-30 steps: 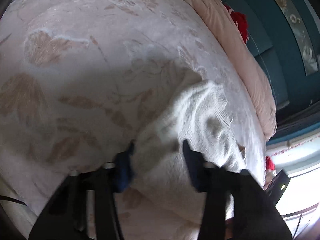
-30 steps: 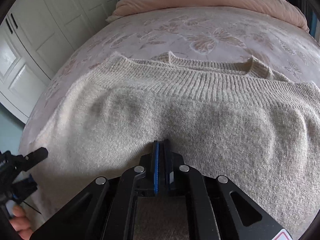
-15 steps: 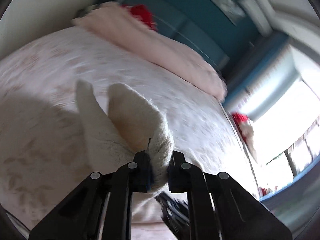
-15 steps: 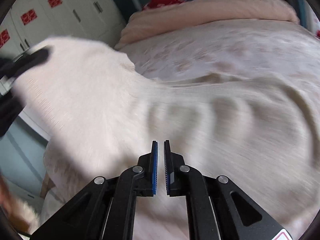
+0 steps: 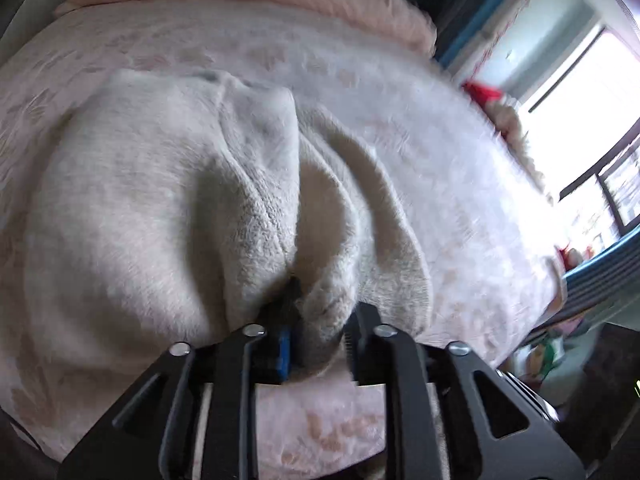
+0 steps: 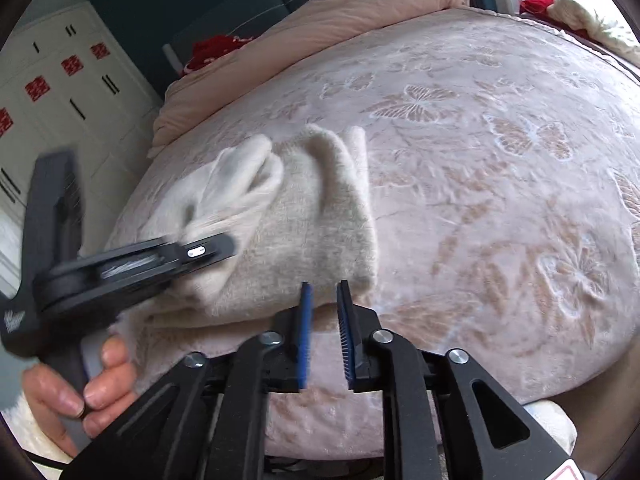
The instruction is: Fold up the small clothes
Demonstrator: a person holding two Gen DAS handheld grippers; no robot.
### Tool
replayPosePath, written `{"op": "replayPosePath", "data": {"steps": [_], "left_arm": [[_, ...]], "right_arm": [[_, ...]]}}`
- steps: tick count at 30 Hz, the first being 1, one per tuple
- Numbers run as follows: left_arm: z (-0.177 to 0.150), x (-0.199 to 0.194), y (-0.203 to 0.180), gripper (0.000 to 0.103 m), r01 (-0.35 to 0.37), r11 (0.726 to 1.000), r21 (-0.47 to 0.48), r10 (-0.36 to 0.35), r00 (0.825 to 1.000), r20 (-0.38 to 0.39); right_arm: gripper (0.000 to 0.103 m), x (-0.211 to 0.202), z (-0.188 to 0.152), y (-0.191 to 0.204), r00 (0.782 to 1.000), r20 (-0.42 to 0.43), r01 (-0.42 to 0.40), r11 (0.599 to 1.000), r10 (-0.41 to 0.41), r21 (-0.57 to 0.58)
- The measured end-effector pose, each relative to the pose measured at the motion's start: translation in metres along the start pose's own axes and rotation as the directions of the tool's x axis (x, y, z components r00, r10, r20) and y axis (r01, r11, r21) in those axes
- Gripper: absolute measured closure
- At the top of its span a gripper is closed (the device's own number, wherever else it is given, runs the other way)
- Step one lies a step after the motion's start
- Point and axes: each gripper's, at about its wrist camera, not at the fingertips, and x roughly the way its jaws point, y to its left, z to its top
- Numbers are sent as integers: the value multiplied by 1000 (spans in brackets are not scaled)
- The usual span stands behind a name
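A cream knitted sweater (image 5: 160,208) lies folded over on the pink floral bedspread (image 5: 420,152). In the left wrist view my left gripper (image 5: 320,320) has its jaws partly apart with a bunched fold of the sweater between them. In the right wrist view the sweater (image 6: 312,216) lies near the bed's front left edge. My right gripper (image 6: 324,312) is open and empty, just in front of the sweater's near edge. The left gripper (image 6: 132,264) shows there, blurred, over the sweater's left part.
A peach duvet (image 6: 320,32) lies rolled along the far side of the bed. White wardrobe doors (image 6: 52,92) stand to the left. A red item and cream fabric (image 6: 560,4) sit at the far right corner. A bright window (image 5: 580,92) is to the right.
The left gripper has carried the sweater's side over, folding it in half, and its jaws have widened. The right gripper has let go, opened and pulled back to the sweater's near edge.
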Motion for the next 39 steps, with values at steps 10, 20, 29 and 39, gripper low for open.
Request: {"op": "replayPosePath", "data": {"steps": [10, 20, 29, 39], "left_arm": [[0, -138, 85, 22, -264, 964, -37, 264, 929, 259], [-38, -159, 145, 22, -298, 944, -140, 320, 930, 181], [-36, -143, 144, 18, -294, 949, -110, 309, 937, 165], [-44, -123, 130, 17, -358, 932, -50, 362, 925, 118]], "right_arm": [[39, 7, 27, 63, 980, -8, -200, 977, 200, -68], [81, 92, 36, 82, 974, -182, -163, 976, 136, -145], [74, 42, 49, 72, 995, -64, -85, 982, 75, -169], [30, 62, 37, 50, 996, -90, 11, 998, -16, -54]]}}
